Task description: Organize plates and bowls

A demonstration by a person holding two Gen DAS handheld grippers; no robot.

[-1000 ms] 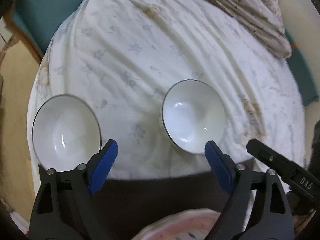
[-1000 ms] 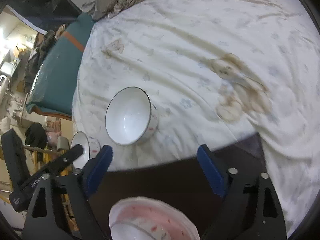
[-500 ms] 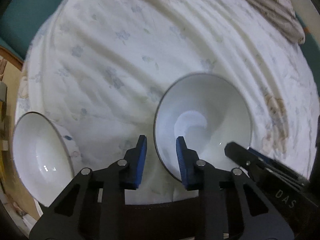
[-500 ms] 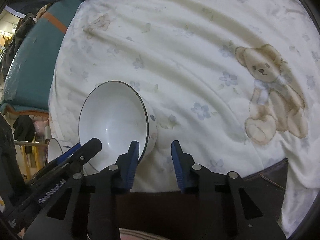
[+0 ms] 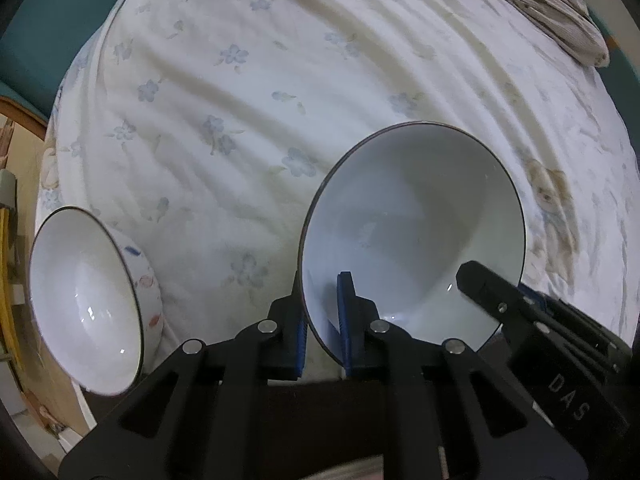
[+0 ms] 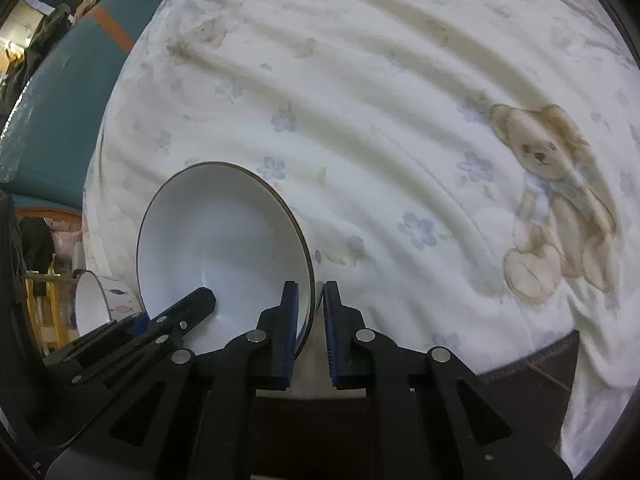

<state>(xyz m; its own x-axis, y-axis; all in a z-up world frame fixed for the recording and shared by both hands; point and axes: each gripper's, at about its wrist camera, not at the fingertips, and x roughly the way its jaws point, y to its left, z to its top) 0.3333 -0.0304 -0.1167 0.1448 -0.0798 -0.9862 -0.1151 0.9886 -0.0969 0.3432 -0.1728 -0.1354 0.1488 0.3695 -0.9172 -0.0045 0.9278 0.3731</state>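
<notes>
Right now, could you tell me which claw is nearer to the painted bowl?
Left. The left claw grips the plain bowl's rim on the side facing the painted bowl; the right claw grips the opposite rim, farther away.

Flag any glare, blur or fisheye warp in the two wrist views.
Left wrist: small specular glints inside the held bowl and the side bowl; bottom edge smeared; quilt bulges with barrel distortion. Right wrist: dimmer, soft overall; lit room at far left.

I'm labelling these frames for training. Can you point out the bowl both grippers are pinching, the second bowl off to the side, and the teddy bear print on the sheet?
Held bowl (image 5: 412,232): left wrist view, inner wall.
Second bowl (image 5: 84,304): left wrist view, inside.
Teddy bear print (image 6: 556,200): right wrist view, torso.
</notes>
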